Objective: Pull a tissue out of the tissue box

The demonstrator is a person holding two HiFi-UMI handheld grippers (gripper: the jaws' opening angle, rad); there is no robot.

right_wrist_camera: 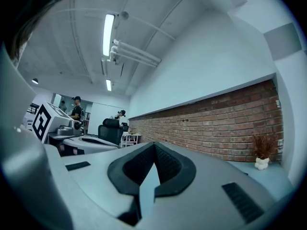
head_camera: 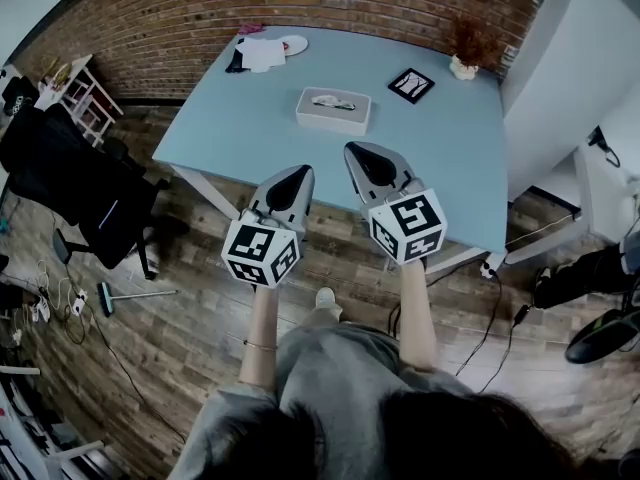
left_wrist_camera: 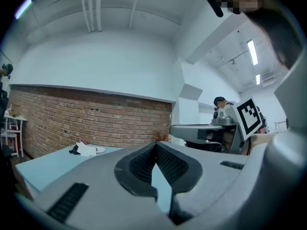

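The tissue box (head_camera: 333,111) is seen lying flat on the light blue table (head_camera: 440,158), about midway between the table's left and right sides and somewhat toward its far end. A crumpled white tissue (head_camera: 332,100) is seen sticking out of the slot in the top of the box. On the near side of the box, and well apart from it, the left gripper (head_camera: 298,174) and the right gripper (head_camera: 355,151) are held side by side and pointed toward the table, with their tips seen over its near edge. Nothing is touched by either of them. In the left gripper view, the two ribbed pads are seen brought together at the tip, with nothing caught between them. The same is seen in the right gripper view, where the jaws are pressed together and empty. A marker cube (head_camera: 262,253) is carried at the near end of the left gripper, and another at the near end of the right one. Farther out on the table, a black picture frame (head_camera: 411,84) is laid to the right of the box, and a small white pot with a dried plant (head_camera: 463,60) is set at the far right corner. A white cloth (head_camera: 264,54) and a plate (head_camera: 294,44) are placed at the far left end. The table is backed by a brick wall (head_camera: 300,3), and a black office chair (head_camera: 85,193) is parked on the wooden floor (head_camera: 200,348) to the left.
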